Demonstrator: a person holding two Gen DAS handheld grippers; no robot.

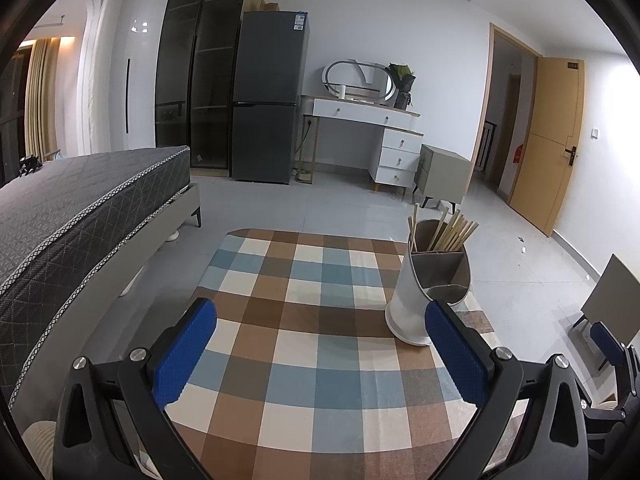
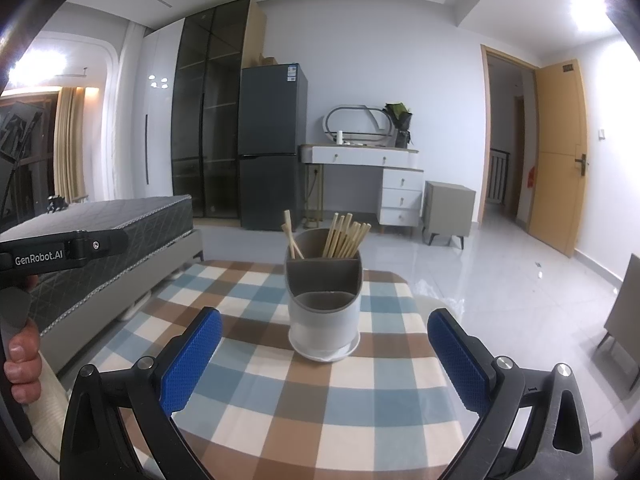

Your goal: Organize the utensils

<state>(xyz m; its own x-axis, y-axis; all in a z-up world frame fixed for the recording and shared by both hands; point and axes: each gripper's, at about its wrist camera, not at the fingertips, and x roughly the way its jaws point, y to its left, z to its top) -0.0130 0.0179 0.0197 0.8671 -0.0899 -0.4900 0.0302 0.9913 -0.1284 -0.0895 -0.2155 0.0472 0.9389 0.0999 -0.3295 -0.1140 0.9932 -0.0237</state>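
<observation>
The left gripper [image 1: 320, 344] hangs over the checked tablecloth [image 1: 304, 320] with its blue-padded fingers [image 1: 184, 352] spread wide and nothing between them. Just beyond its right finger stands the white utensil holder [image 1: 416, 300], upright on the cloth. Wooden chopsticks [image 1: 452, 228] lean in the holder's rear compartments; its front compartment looks empty.

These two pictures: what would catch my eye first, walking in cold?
Probably the grey-and-white utensil holder standing on the checked tablecloth, wooden chopsticks fanning from its back compartments. Then the blue-padded right gripper and left gripper, both wide open and empty. Behind stands a dark fridge.
</observation>
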